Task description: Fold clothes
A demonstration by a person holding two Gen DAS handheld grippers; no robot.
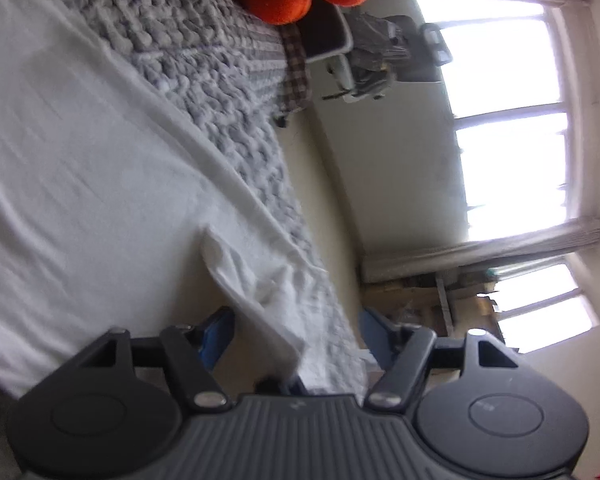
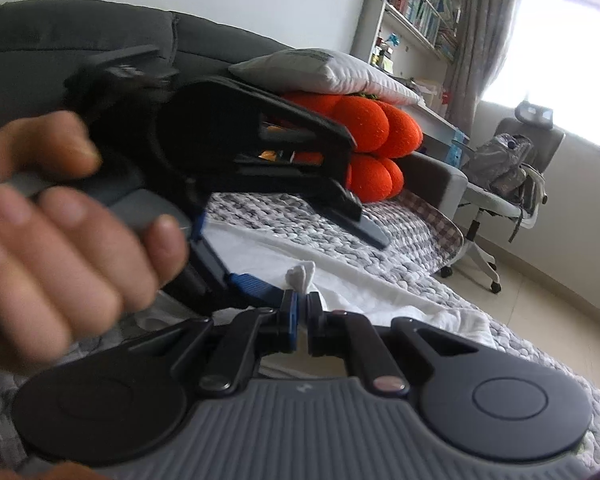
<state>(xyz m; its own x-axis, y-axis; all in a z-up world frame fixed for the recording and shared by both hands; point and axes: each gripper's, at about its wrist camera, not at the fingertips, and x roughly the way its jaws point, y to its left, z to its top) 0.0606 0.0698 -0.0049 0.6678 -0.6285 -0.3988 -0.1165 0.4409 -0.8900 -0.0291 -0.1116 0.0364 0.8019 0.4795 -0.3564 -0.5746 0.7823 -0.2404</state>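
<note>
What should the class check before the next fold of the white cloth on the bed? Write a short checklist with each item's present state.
1. Right tongs shut on a tuft of the white cloth: ok.
2. Left tongs open, cloth edge lying between the fingers, not pinched: ok.
3. Cloth lies flat on the grey blanket: mostly ok, bunched near the corner.
4. Orange cushion clear of the cloth: ok.
5. Far end of the cloth: cannot tell.

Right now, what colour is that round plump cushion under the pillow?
Bright orange cushion, clearest in the right wrist view, tucked under the pillow.
</note>
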